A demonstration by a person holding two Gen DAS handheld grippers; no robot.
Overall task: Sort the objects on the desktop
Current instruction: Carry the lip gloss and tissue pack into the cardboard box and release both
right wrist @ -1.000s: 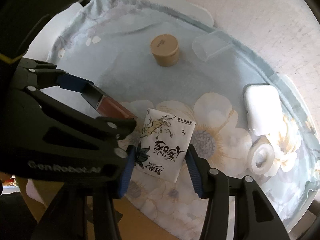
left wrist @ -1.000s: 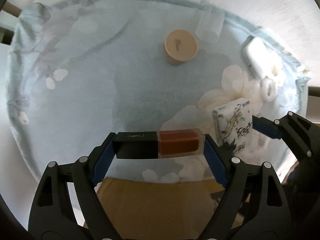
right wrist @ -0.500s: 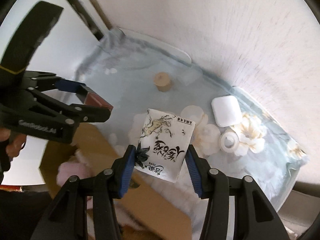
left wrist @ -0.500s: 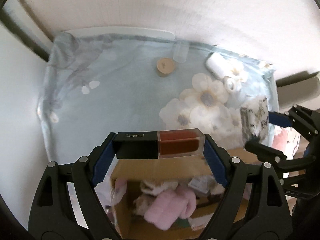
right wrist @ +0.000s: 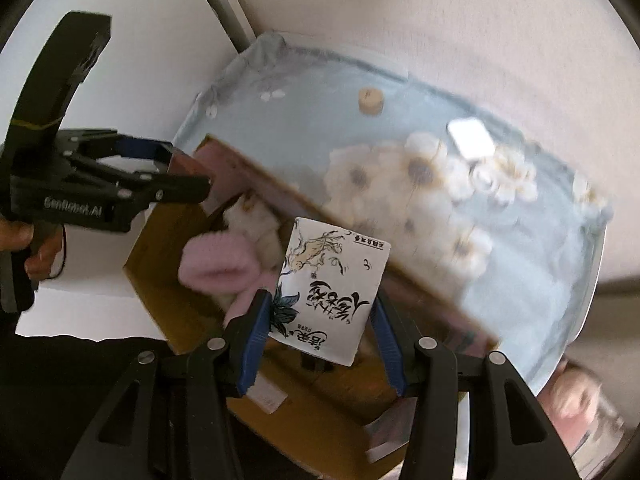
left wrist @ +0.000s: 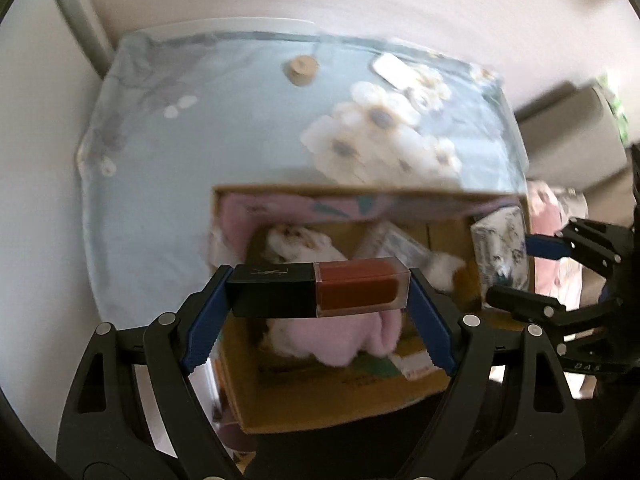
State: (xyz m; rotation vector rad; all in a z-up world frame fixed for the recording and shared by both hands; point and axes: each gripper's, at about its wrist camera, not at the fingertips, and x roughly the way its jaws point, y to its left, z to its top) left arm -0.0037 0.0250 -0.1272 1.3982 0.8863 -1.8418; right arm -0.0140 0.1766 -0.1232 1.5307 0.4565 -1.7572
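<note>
Your left gripper point(left wrist: 320, 300) clamps the lip-gloss tube point(left wrist: 320, 290) end to end; your right gripper point(right wrist: 320, 316) pinches the tissue pack point(right wrist: 332, 292). Both hang above the cardboard box point(left wrist: 320, 396) beside the tabletop point(left wrist: 168, 184). Lower each well inside the walls before releasing, aiming clear of the pink socks point(left wrist: 340, 336).

Both cameras ride on the grippers and look steeply down from high above the cardboard box point(left wrist: 304, 396). The left wrist view sits over the box's left part, facing the table point(left wrist: 168, 184) beyond it. The right wrist view looks from the box's right. They share the box point(right wrist: 168, 280), the table point(right wrist: 532, 264) and each other's gripper.
</note>
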